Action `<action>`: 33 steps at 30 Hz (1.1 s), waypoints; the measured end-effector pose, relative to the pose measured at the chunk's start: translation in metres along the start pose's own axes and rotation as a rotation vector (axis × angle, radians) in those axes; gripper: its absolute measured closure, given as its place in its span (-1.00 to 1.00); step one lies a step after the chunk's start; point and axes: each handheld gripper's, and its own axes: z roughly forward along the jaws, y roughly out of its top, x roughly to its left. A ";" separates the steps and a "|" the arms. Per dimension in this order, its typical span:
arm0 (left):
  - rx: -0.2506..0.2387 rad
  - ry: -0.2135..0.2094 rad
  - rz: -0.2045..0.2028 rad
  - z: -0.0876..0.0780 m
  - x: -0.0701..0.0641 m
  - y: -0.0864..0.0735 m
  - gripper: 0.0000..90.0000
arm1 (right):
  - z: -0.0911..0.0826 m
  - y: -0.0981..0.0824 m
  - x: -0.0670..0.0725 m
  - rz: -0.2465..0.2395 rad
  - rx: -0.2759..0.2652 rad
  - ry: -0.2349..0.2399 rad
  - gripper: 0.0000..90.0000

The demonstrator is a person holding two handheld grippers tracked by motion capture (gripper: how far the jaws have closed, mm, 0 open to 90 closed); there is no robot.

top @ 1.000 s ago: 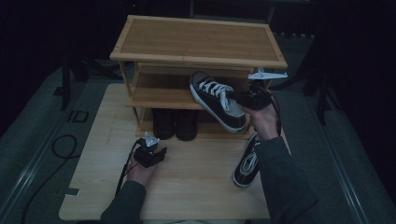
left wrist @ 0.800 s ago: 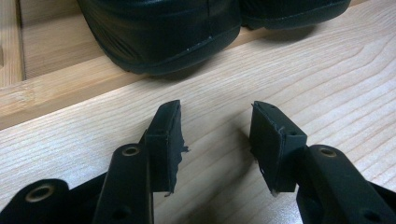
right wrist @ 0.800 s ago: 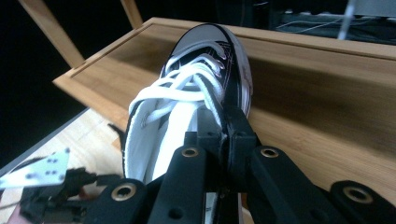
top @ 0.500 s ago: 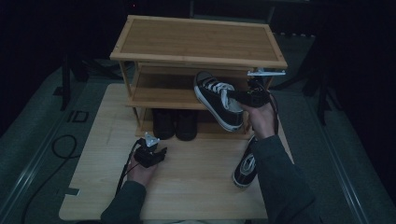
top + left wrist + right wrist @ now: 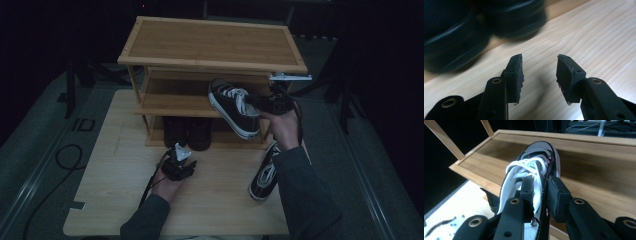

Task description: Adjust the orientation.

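Observation:
A black sneaker with white laces [image 5: 234, 106] lies tilted with its toe on the middle shelf [image 5: 170, 102] of a bamboo shoe rack [image 5: 210, 45] and its heel past the front edge. My right gripper [image 5: 252, 102] straddles its side wall. In the right gripper view one jaw is inside the sneaker [image 5: 536, 167], the other outside. My right gripper [image 5: 541, 185] has just been opening, and a gap shows at the inner pad. My left gripper [image 5: 180, 151] hangs low over the table [image 5: 215, 200]. Its jaws [image 5: 539, 67] have just closed slightly, stay open and hold nothing.
A matching sneaker [image 5: 264, 172] lies on the table at the right, beside my right forearm. Two dark shoes [image 5: 187, 131] stand under the rack's lowest shelf, blurred close ahead of my left gripper [image 5: 454, 37]. A cable [image 5: 60, 160] lies on the floor at left.
My left gripper has slid a little to the right along the table, toward the dark shoes. The sneaker and my right hand have hardly moved at the middle shelf.

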 end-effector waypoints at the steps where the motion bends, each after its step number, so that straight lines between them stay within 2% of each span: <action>1: -0.006 -0.010 0.006 0.002 -0.004 0.004 0.27 | -0.001 -0.001 0.000 0.001 -0.007 0.000 0.66; 5: -0.009 -0.038 0.026 0.012 -0.019 0.018 0.31 | -0.005 -0.003 0.000 -0.005 -0.021 0.003 0.63; 8: 0.001 -0.043 0.064 0.021 -0.026 0.028 0.34 | -0.009 -0.004 0.000 -0.004 -0.036 -0.008 0.62; 10: -0.002 -0.043 0.065 0.025 -0.029 0.032 0.36 | -0.011 -0.004 0.000 -0.003 -0.042 -0.009 0.61; 11: -0.003 -0.037 0.068 0.032 -0.032 0.039 0.36 | -0.013 -0.004 -0.001 -0.011 -0.048 -0.011 0.61; 14: -0.012 -0.040 0.060 0.042 -0.036 0.050 0.43 | -0.019 -0.004 -0.002 -0.016 -0.062 -0.014 0.59; 16: -0.021 -0.030 0.055 0.048 -0.038 0.056 0.49 | -0.022 -0.004 -0.003 -0.016 -0.069 -0.022 0.58; 19: 0.001 0.001 0.079 0.058 -0.040 0.063 0.66 | -0.028 -0.007 -0.006 -0.012 -0.086 -0.031 0.56; 25: 0.011 0.026 0.051 0.071 -0.038 0.072 0.99 | -0.041 -0.017 -0.012 -0.023 -0.097 -0.068 0.56; 26: 0.007 0.029 0.039 0.073 -0.039 0.072 0.99 | -0.043 -0.019 -0.013 -0.024 -0.096 -0.070 0.56; 30: 0.016 0.048 0.034 0.081 -0.039 0.076 1.00 | -0.050 -0.025 -0.015 -0.034 -0.094 -0.075 0.58; 33: 0.018 0.070 0.034 0.086 -0.041 0.078 1.00 | -0.054 -0.030 -0.013 -0.056 -0.080 -0.071 0.70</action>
